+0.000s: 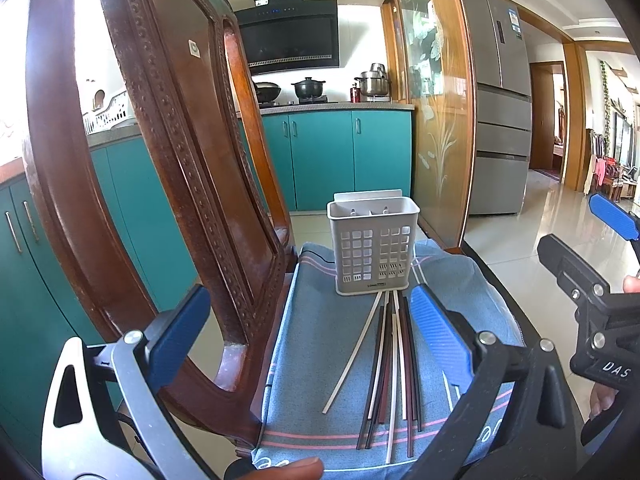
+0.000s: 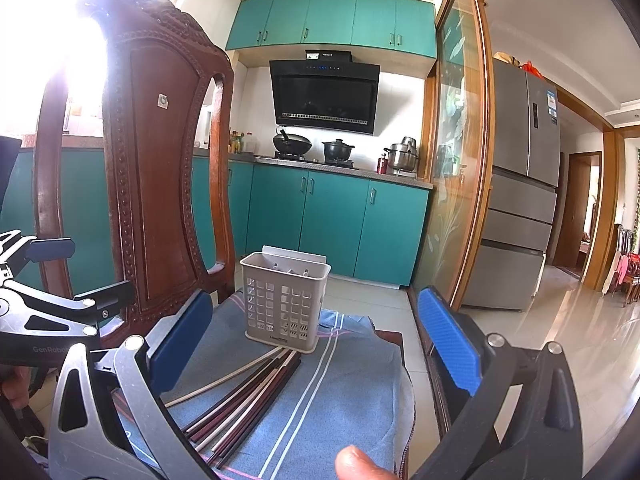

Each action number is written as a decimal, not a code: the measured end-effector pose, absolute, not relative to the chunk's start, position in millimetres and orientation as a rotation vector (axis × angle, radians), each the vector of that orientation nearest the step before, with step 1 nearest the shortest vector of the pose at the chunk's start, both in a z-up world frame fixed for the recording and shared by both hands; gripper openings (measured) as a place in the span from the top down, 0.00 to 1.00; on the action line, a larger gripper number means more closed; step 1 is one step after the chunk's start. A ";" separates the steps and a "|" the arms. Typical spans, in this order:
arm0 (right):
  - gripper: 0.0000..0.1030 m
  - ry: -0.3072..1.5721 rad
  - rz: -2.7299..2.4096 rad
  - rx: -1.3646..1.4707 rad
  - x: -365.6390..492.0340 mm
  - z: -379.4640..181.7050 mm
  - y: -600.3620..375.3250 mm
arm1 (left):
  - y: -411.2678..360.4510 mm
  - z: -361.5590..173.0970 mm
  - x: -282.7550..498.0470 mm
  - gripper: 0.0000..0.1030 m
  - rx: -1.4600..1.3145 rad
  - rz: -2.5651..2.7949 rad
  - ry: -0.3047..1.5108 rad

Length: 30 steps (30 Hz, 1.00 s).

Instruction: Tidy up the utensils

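A grey perforated utensil holder (image 1: 373, 245) stands upright and empty on a blue cloth (image 1: 320, 344) that covers a chair seat. Several chopsticks (image 1: 390, 364), white, black and dark red, lie in a loose bundle on the cloth in front of the holder. My left gripper (image 1: 310, 340) is open and empty, held above the near end of the chopsticks. My right gripper (image 2: 316, 344) is open and empty, above the cloth with the holder (image 2: 285, 300) and the chopsticks (image 2: 248, 392) between its fingers. The right gripper also shows at the right edge of the left wrist view (image 1: 592, 248).
A carved wooden chair back (image 1: 160, 168) rises close on the left of the cloth. Teal kitchen cabinets (image 1: 332, 152), a stove with pots (image 1: 308, 88) and a grey fridge (image 1: 500, 100) stand beyond. A glass sliding door (image 1: 436, 100) is at the right. Tiled floor (image 1: 520, 248) lies to the right of the seat.
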State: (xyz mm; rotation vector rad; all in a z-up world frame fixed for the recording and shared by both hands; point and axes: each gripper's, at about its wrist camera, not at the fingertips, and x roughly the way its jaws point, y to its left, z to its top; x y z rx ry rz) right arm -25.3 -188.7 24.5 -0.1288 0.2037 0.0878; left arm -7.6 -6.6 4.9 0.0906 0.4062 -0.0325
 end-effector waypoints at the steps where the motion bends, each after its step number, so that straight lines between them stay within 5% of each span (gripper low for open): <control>1: 0.02 0.204 0.088 -0.128 -25.1 24.3 -188.4 | -7.2 4.8 -7.8 0.03 0.092 -0.033 0.407; 17: 0.02 0.251 0.050 -0.117 -16.1 13.3 -196.7 | -10.4 -12.1 6.4 0.03 0.093 -0.057 0.495; 30: 0.08 0.610 0.005 -0.083 41.9 -46.1 -212.8 | -20.0 -52.8 35.4 0.03 0.087 -0.152 0.713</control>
